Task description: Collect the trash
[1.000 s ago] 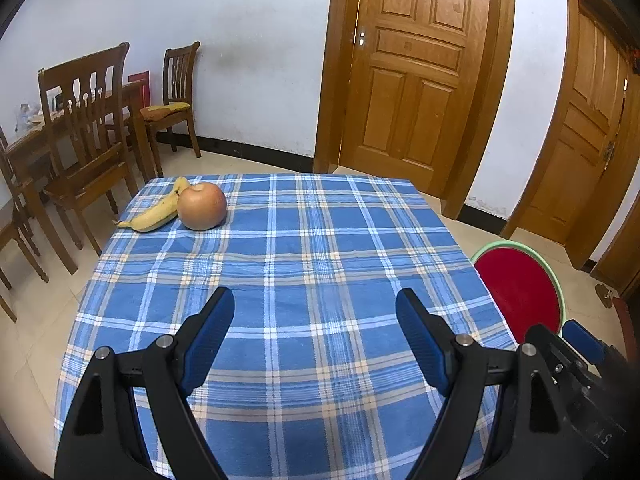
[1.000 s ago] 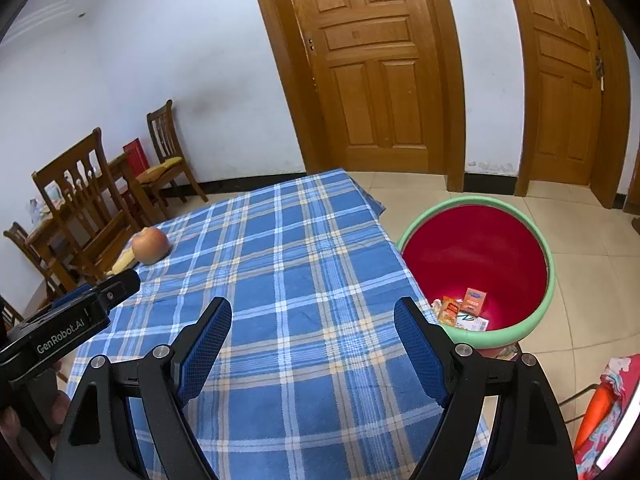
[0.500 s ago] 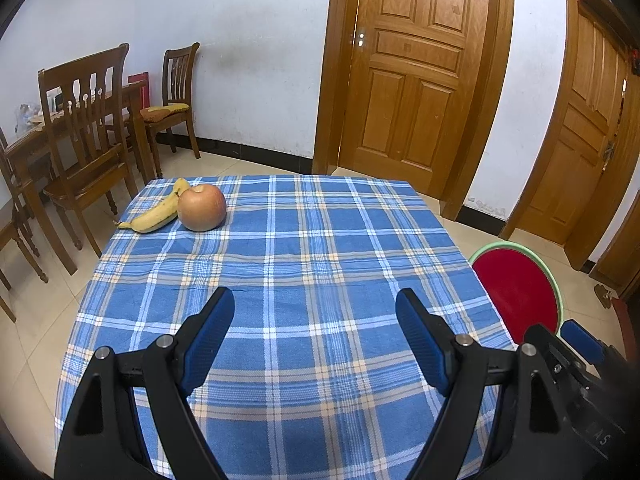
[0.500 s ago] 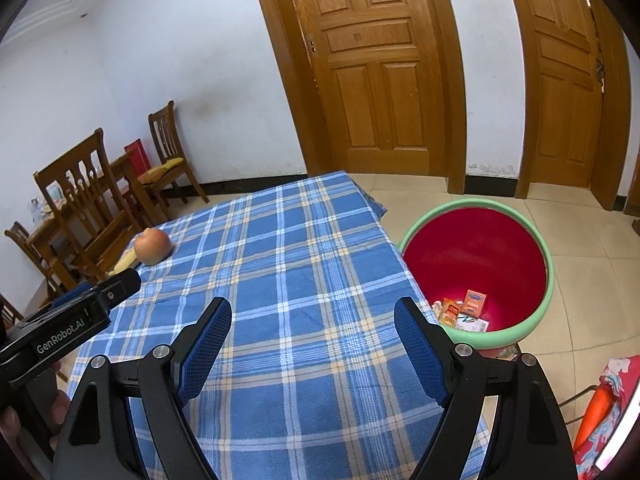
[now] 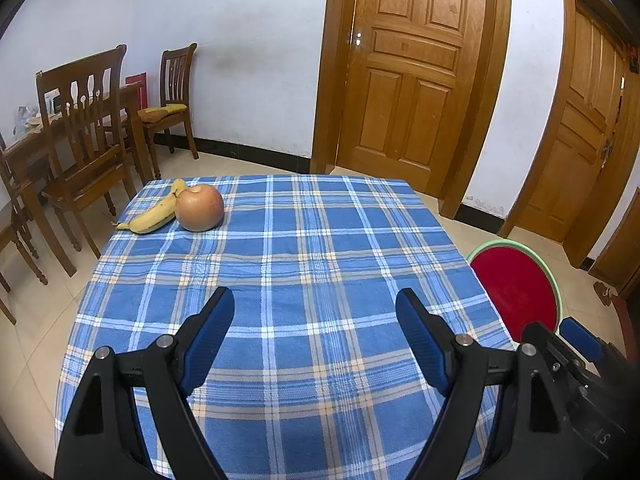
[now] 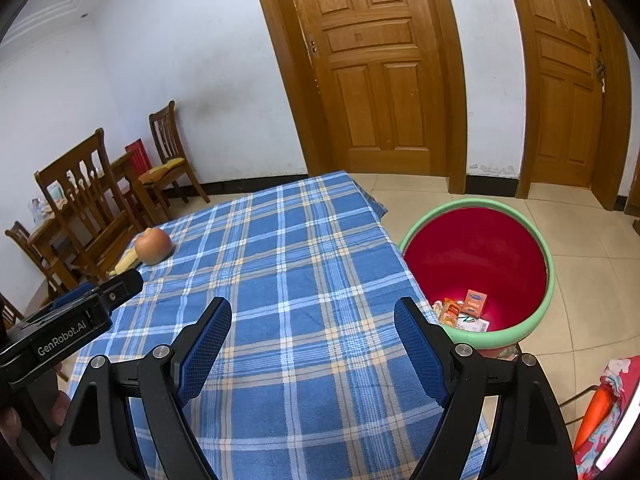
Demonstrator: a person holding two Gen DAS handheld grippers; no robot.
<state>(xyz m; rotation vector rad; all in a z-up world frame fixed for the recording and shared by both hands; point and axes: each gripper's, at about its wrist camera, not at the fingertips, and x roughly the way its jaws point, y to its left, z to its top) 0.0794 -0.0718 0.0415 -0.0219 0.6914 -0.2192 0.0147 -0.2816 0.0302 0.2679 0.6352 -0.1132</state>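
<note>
Both grippers idle over table; trash appeared already binned.

Left gripper [image 5: 315, 334] and right gripper [image 6: 313, 336] were each spread wide and held nothing, hovering above the plaid tablecloth [image 5: 312, 248]. Small packets of trash [image 6: 464, 312] lay at the bottom of the red bin [image 6: 480, 248], which stood on the floor just beside the table's right edge. On the cloth only an apple [image 5: 199, 208] and a banana [image 5: 154, 218] were seen, touching at the far left corner; judged food, not litter, so the task looked near done or done. Only the right wrist view showed the bin's contents; the left view showed just its inner wall, but showed the banana far more fully.
</note>
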